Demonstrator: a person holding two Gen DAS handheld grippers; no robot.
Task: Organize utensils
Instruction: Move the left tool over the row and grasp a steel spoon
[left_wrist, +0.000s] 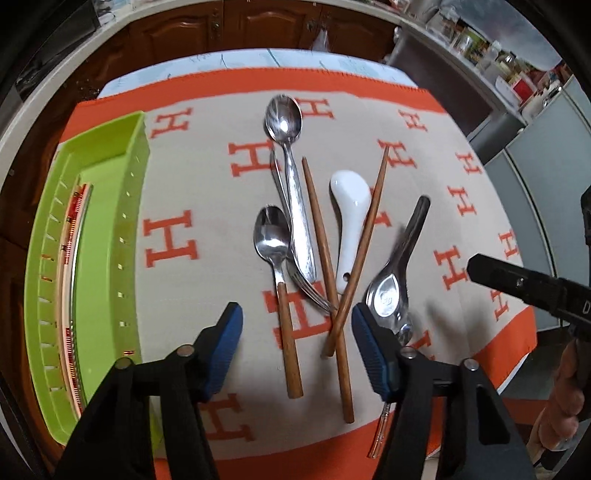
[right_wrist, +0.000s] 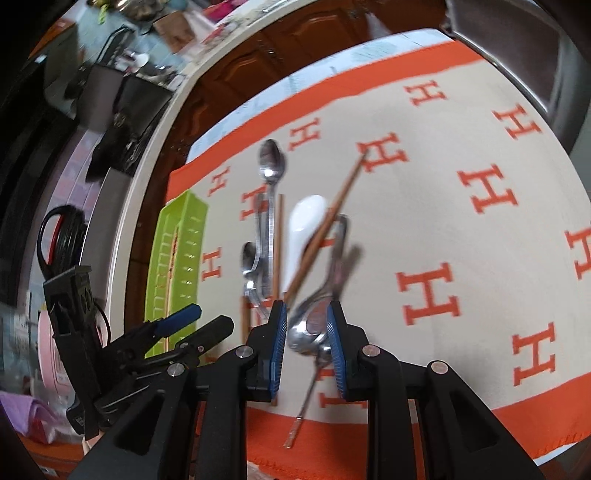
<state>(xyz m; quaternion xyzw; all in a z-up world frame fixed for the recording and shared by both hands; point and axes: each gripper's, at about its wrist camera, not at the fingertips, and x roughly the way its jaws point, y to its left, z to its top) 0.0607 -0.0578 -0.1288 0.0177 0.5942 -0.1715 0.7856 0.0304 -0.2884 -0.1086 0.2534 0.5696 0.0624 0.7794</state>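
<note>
Showing orange "H" letters, cloth (left_wrist: 207, 192) underlies utensils (left_wrist: 295, 221).

Left tool (left_wrist: 297, 347) gapes empty; right tool (right_wrist: 306, 332) (pointing down) pinches narrowly

We've got a beige cloth with an orange border and big orange H letters (left_wrist: 443, 177) spread over the table. Under its far edge we can see a strip of pale blue-white sheet (left_wrist: 258, 59). Behind that sit dark brown wooden cabinet doors (left_wrist: 221, 29) under a white countertop edge (right_wrist: 207, 55). Far right in the left view, we see a grey shelf crowded with jars and boxes (left_wrist: 491, 55), too blurry to sort out. In the right view, a coil of black and red cable (right_wrist: 61, 236) sits on the left, with a purple cloth (right_wrist: 22, 410) nearer us.
</note>
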